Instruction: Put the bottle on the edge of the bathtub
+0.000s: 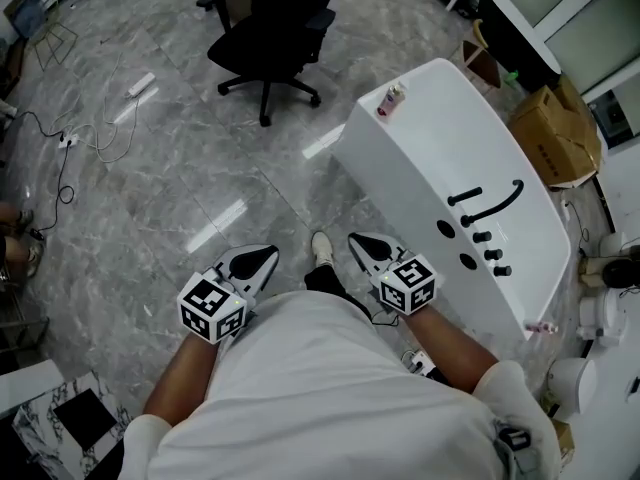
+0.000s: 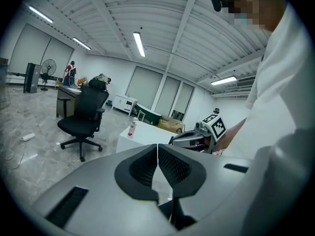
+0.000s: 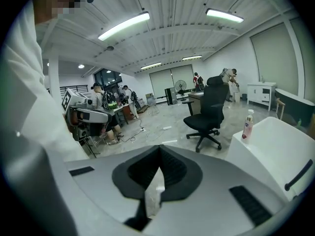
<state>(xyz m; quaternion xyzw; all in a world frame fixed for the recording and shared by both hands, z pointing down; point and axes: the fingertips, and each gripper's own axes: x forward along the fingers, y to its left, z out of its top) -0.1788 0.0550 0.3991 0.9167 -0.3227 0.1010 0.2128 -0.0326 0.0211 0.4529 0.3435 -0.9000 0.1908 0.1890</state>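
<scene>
The person stands beside the white bathtub (image 1: 440, 138) and holds both tongs low, close to the body. The left gripper (image 1: 258, 261) has its two jaws pressed together, and nothing is between them. The right gripper (image 1: 368, 248) is the same: its jaws are together and it holds nothing. Both point out over the grey floor, not at the tub.

The bottle (image 1: 390, 100) stands upright on the flat rim at the far end of the bathtub, near the corner. It is well apart from both tongs. A black office chair (image 1: 270, 38) stands on the floor beyond that end, and a black tap (image 1: 490, 203) sits on the wide side of the rim. From how things lie, the bottle looks to be on the edge of the tub already, so the job seems done or very close to done.

The bottle is small and slim, with a pale body, a pink label and a narrow top. It is most likely light plastic, a bit stiff, and not easy to break. Its sides look smooth, so it could slip in the jaws, more so if it is wet. It is tall and thin, and the rim is smooth too, so a small bump could tip it into the tub or onto the floor.

If it has to be moved, the best place to hold it is around the middle of its body, where it is widest. The thin top is a poor place to grab, because the bottle could swing or twist there.
</scene>
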